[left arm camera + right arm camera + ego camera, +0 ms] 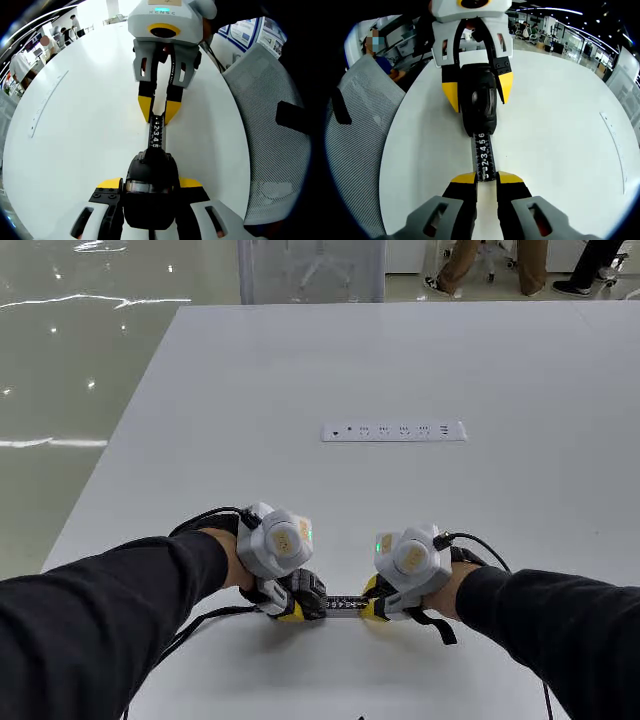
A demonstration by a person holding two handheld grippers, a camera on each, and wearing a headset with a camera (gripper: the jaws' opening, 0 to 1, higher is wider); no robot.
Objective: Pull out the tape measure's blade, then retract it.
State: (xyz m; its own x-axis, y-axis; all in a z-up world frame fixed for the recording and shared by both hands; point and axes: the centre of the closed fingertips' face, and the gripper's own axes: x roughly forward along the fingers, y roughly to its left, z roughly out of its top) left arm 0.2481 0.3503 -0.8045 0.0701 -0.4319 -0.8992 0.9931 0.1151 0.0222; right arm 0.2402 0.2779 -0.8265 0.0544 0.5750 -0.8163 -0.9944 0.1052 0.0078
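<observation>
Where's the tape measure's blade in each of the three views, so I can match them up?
Head view: blade low centre, a short strip between left hand-held gripper and right hand-held gripper.
Left gripper view: centre, running up from the black case to the right one's yellow tips.
Right gripper view: lower centre, from its own jaws up to the case.
Shared landmark: the black case.

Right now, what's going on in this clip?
A person at a white table is working with two handheld grippers. The left gripper is shut on the black tape measure, and the right gripper pinches the end of its blade. The blade is pulled out only a short way, with the first few numbers showing between the two grippers, which face each other close to the person's edge of the table.
</observation>
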